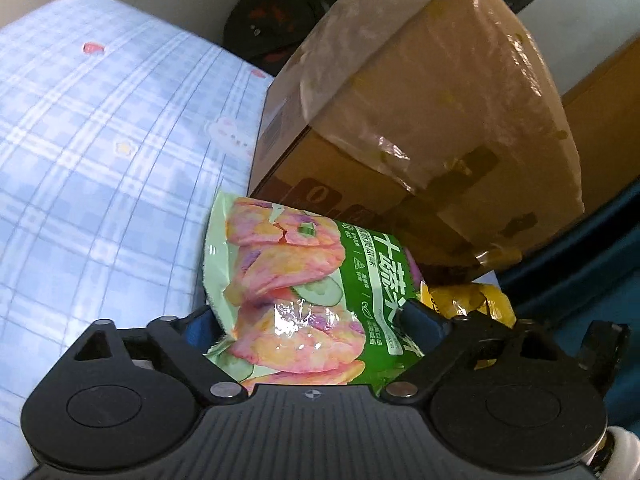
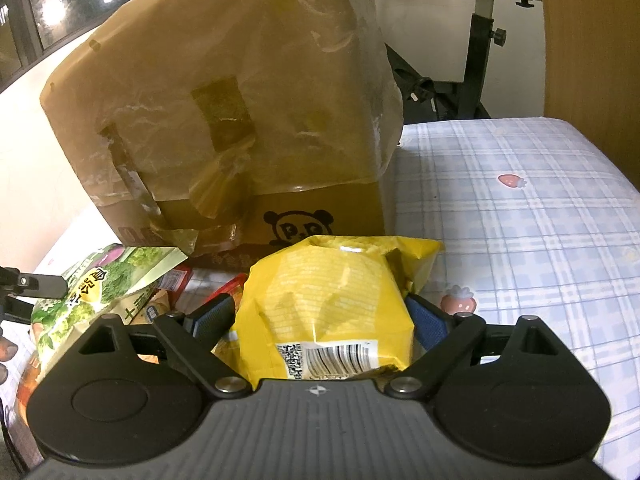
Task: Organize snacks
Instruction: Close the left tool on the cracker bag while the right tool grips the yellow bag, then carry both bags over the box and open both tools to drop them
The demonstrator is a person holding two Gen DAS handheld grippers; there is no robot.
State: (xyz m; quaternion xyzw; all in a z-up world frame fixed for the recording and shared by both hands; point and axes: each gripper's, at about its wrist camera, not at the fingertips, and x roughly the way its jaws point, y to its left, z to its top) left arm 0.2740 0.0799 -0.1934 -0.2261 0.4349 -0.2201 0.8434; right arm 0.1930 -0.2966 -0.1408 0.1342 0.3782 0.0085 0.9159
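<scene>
In the left wrist view, the left gripper has its blue-padded fingers closed in against the sides of a glossy green snack bag printed with pink and orange chips, which fills the gap between them and stands tilted over the blue plaid bedsheet. Just behind it rises a taped brown cardboard box, with a crinkled yellow packet peeking out at the right. In the right wrist view, the right gripper clasps a puffy yellow foil snack bag from both sides, barcode end towards the camera, just in front of the same box. More packets lie heaped at the left, so the sorting looks only partly done: both bags are held, neither yet placed.
</scene>
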